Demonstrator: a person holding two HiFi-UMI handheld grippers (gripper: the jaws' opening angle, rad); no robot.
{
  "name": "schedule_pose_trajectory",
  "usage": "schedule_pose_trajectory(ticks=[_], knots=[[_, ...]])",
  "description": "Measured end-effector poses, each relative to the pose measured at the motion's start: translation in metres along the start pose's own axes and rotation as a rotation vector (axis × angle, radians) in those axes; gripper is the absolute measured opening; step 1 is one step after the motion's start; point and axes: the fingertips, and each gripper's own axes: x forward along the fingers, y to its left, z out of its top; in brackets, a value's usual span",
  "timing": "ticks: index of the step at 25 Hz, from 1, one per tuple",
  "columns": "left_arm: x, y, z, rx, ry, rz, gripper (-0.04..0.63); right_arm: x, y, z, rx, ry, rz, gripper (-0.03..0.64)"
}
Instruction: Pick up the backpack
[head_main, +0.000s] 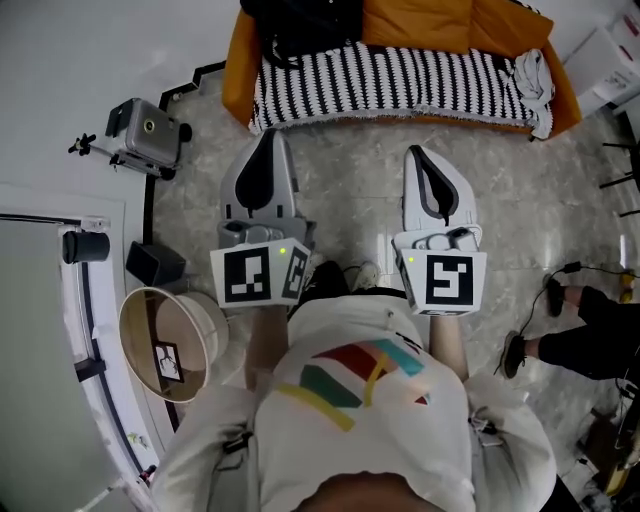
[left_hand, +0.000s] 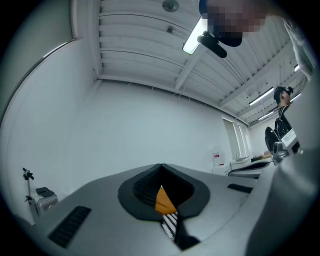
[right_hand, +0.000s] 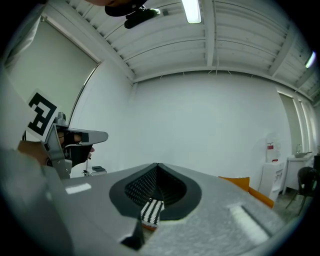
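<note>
Reaching the backpack (head_main: 300, 25) well calls, in my judgement, for spreading the jaws before arrival, since both grippers are closed for now. The backpack is a black, soft bundle on the orange sofa (head_main: 236, 80). It lies straight ahead of the left gripper (head_main: 271, 140) and a little to its right, and ahead and well to the left of the right gripper (head_main: 415, 152). A stretch of bare floor (head_main: 350, 190) separates both grippers from the sofa, so neither is near it yet.

A black-and-white striped blanket (head_main: 400, 85) covers the seat just this side of the backpack. The jaws should probably come in over the blanket so they don't snag it. A strap or top handle looks like the surest hold, but no view shows one clearly. The left gripper has the shorter, straighter path and seems the natural one to lead.

The left gripper's jaws are pressed together at the tips with nothing between them. Only a sliver of orange sofa and striped blanket shows through the hollow behind the tips. The right gripper's jaws are likewise fully together and empty, and they touch nothing.
</note>
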Motion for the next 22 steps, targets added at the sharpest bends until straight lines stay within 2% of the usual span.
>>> schedule_pose_trajectory(ticks=[8,13,22], knots=[[0.012,-0.003,0.005,0.002,-0.024,0.001,0.012,0.005,-0.007,0.003,-0.013,-0.009,0.013,0.004],[0.03,0.0,0.005,-0.006,-0.051,-0.016,0.012,0.015,-0.019,0.012,-0.028,-0.054,-0.02,0.005],[0.111,0.037,-0.016,-0.06,-0.059,-0.046,0.012,0.085,-0.03,0.005,-0.085,-0.023,-0.035,0.005]])
